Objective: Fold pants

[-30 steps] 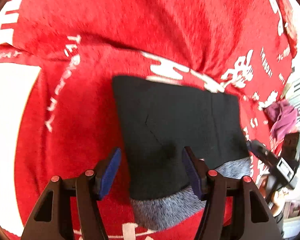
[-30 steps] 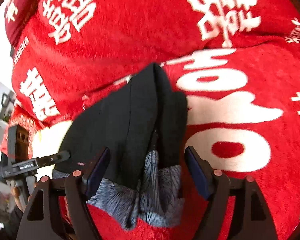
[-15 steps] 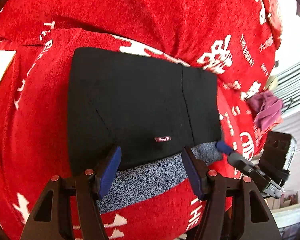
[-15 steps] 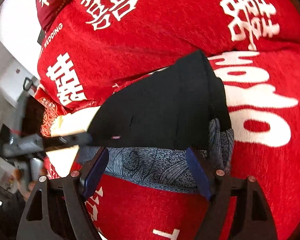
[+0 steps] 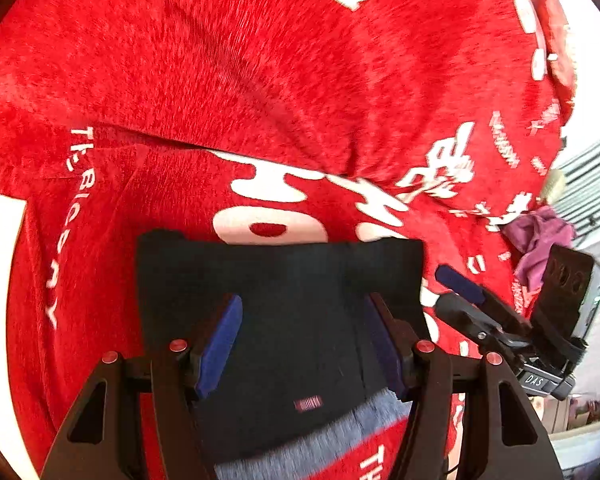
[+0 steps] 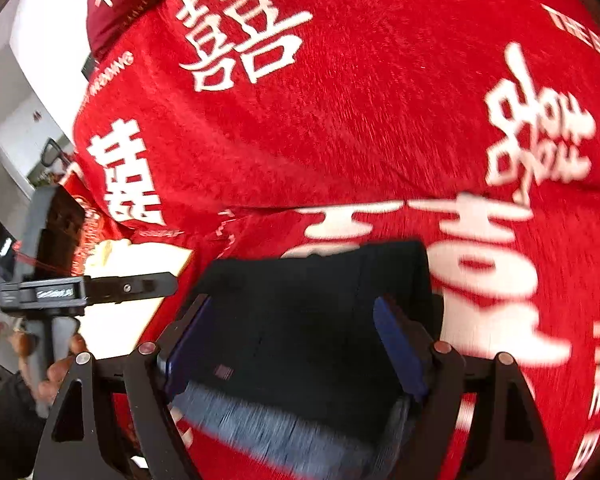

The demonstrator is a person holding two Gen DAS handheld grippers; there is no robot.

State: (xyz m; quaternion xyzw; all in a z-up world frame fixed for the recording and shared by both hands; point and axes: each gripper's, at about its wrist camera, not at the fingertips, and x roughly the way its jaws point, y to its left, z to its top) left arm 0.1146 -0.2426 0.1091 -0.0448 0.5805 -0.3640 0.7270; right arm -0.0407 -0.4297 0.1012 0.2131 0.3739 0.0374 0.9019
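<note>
While both my left tool [image 5: 300,338] and right tool [image 6: 292,340] hover released, the pants [image 5: 284,300] lie folded compactly on the red blanket [image 5: 260,80], seemingly finished.

It looks like a room in a home. Ahead of the jaws and under them spreads a plush red blanket [image 5: 260,80] printed with large white wedding characters, draped like bedding over a soft surface. Beyond it, to the left in the right wrist view, stands a white wall [image 6: 4,92]. Right of the left gripper's jaws, a purple cloth [image 5: 540,236] lies crumpled at the blanket's edge.
</note>
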